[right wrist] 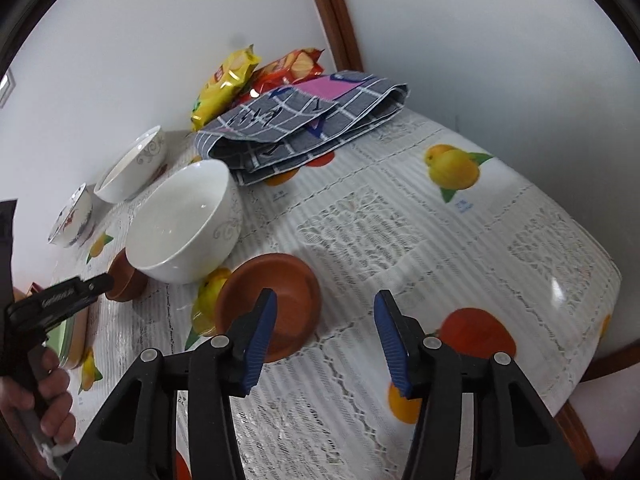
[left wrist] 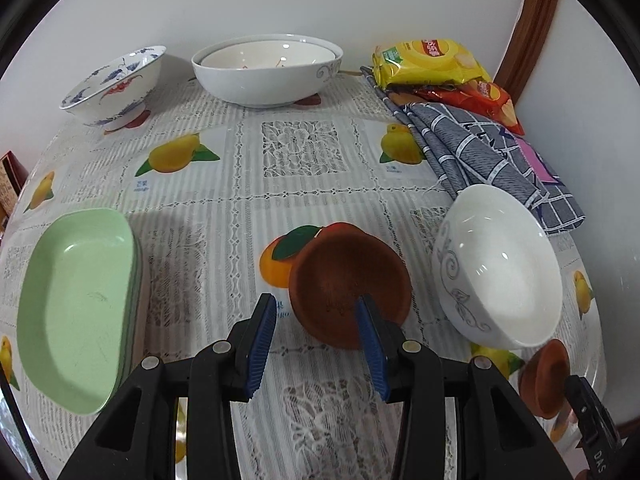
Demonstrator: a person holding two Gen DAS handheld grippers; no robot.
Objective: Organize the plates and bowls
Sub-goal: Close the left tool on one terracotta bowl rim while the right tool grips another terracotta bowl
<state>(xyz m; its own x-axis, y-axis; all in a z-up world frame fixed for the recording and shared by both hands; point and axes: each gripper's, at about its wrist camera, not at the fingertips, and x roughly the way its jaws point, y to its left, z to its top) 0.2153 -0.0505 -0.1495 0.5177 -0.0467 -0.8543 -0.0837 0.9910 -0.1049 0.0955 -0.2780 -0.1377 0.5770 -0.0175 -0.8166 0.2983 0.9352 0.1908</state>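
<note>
While both grippers are hanging over the table (left wrist: 304, 200), its cover is filling both views: a white lace-patterned plastic cloth printed with lemons, oranges and red fruit. Plain white walls are closing in the far side, and a brown wooden trim (left wrist: 532, 28) is running up the corner at far right.

Along the far wall, a blue-and-red painted bowl (left wrist: 116, 84) is sitting at left, and a wide white bowl (left wrist: 268, 70) with a second one nested inside is sitting beside it. Snack packets, yellow (left wrist: 428, 60) and red (left wrist: 488, 100), are lying in the far right corner, with a folded grey checked cloth (left wrist: 492, 156) just near of them. At near left, a stack of pale green dishes (left wrist: 76, 312) is resting.

The left gripper (left wrist: 320, 344) is standing partly apart, its right finger (left wrist: 372, 356) dipping over the near rim of a small brown dish (left wrist: 348, 280); its left finger is outside, and I cannot tell whether the pads are pressing on it. Just right of that dish, a white bowl with grey scrolls (left wrist: 496, 268) is standing.

Over in the right wrist view, the right gripper (right wrist: 324, 340) is spread wide with nothing clamped, only cloth between its pads. Its left finger (right wrist: 260, 336) is crossing in front of a second brown dish (right wrist: 276, 292), which is sitting near of the white bowl. A hand (right wrist: 44, 396) is gripping the other tool's handle at near left.
</note>
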